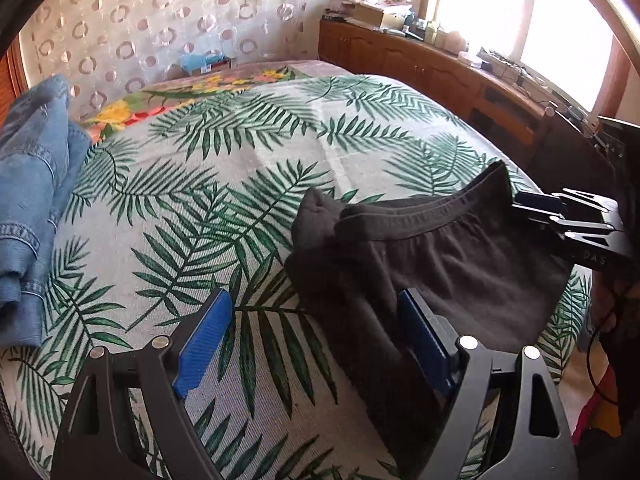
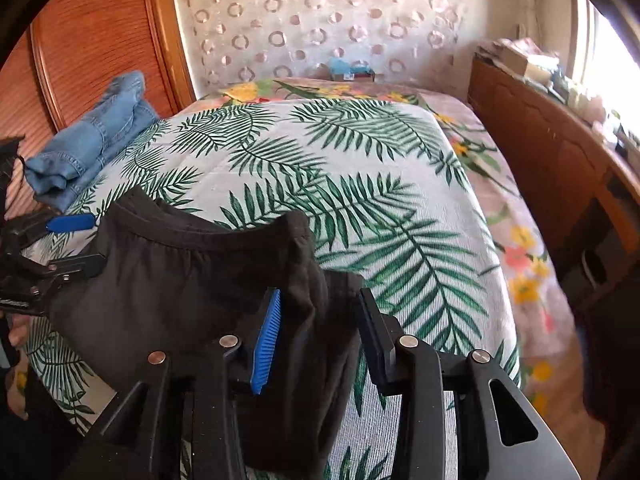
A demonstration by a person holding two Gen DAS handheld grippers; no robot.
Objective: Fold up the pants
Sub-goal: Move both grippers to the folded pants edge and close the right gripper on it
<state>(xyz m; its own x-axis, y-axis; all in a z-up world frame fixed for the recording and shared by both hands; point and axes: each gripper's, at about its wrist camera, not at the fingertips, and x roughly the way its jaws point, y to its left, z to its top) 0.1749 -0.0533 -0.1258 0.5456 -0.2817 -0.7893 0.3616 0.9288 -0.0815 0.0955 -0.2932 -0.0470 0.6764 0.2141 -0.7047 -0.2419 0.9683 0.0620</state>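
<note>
Pants: your black pants [image 1: 432,264] are lying on the bed [image 1: 248,168].
Left gripper [image 1: 316,340]: you are holding it spread, empty.
Right gripper [image 2: 320,332]: its jaws are standing apart around the pants' fabric, not clamping.
Jeans [image 2: 92,144]: lying folded at the bed's far corner.

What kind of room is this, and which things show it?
Most likely a home bedroom. A bed with a palm-leaf cover fills the middle, a long wooden cabinet stands under the window, and folded jeans lie beside the dark pants.
</note>
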